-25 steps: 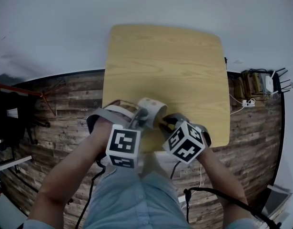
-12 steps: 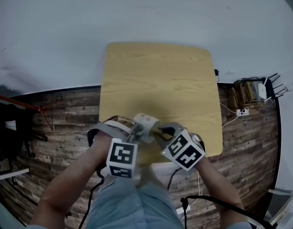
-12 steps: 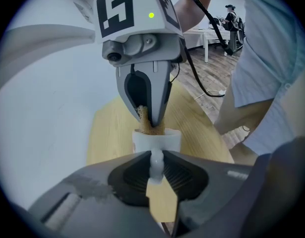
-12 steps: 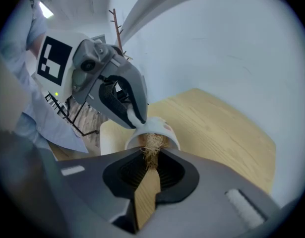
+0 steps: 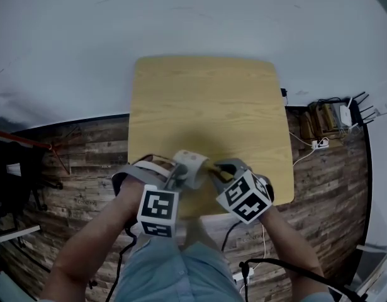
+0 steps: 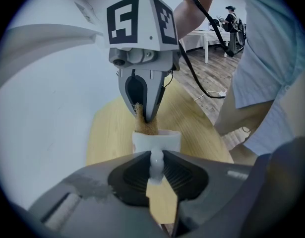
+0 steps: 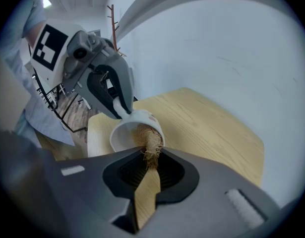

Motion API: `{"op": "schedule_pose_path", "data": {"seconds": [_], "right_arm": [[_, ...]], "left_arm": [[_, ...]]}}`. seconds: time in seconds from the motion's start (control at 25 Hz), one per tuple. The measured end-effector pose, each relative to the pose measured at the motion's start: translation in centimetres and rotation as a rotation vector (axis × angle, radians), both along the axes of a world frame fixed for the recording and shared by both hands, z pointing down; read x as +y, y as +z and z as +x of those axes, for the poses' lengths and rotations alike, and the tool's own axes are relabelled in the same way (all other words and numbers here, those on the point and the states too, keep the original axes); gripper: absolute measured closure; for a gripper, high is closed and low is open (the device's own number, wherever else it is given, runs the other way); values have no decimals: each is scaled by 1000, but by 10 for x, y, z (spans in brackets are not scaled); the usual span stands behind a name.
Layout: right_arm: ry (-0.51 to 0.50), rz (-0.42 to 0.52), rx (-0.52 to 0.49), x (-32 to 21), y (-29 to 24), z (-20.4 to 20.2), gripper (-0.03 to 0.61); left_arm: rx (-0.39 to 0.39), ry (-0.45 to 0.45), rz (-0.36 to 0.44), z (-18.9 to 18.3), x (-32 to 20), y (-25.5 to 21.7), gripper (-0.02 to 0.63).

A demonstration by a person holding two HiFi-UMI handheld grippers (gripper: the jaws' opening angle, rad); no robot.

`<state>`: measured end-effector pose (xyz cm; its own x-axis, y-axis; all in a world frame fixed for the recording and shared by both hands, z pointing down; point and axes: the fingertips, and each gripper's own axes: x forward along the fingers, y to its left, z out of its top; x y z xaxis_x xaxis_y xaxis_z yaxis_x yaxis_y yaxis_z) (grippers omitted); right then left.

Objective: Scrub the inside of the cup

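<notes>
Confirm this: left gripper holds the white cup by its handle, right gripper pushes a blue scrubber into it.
One error: the scrubber is brown and fibrous, not blue; the right gripper view shows it. The left gripper does hold the white cup by its handle, and the right gripper pushes the scrubber in.

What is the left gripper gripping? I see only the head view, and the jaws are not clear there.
Observer: The left gripper is shut on the handle of the cup.
Operator: And the right gripper?
Observer: The right gripper is shut on a brown fibrous scrubber.
Operator: Is the scrubber in the cup?
Observer: Yes. Its far end is inside the cup's mouth, which is tilted toward the right gripper.
</notes>
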<state>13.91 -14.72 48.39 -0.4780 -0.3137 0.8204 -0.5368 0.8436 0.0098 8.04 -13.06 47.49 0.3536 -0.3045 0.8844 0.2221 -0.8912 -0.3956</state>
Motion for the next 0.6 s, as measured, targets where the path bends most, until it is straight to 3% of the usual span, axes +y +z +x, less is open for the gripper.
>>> {"op": "schedule_pose_path", "data": {"seconds": [0.32,0.44,0.6], "right_arm": [[-60,-30,108,25,23,1,532],[-65,-89,71,41,23,-7,532],[-35,-185,-57,51,13,-21,532]], "left_arm": [[7,-19,17,-2,-2,-1,520],[2,-17,22,-4,-1,0,520],[-4,-3,29,-2,1,1,520]]}}
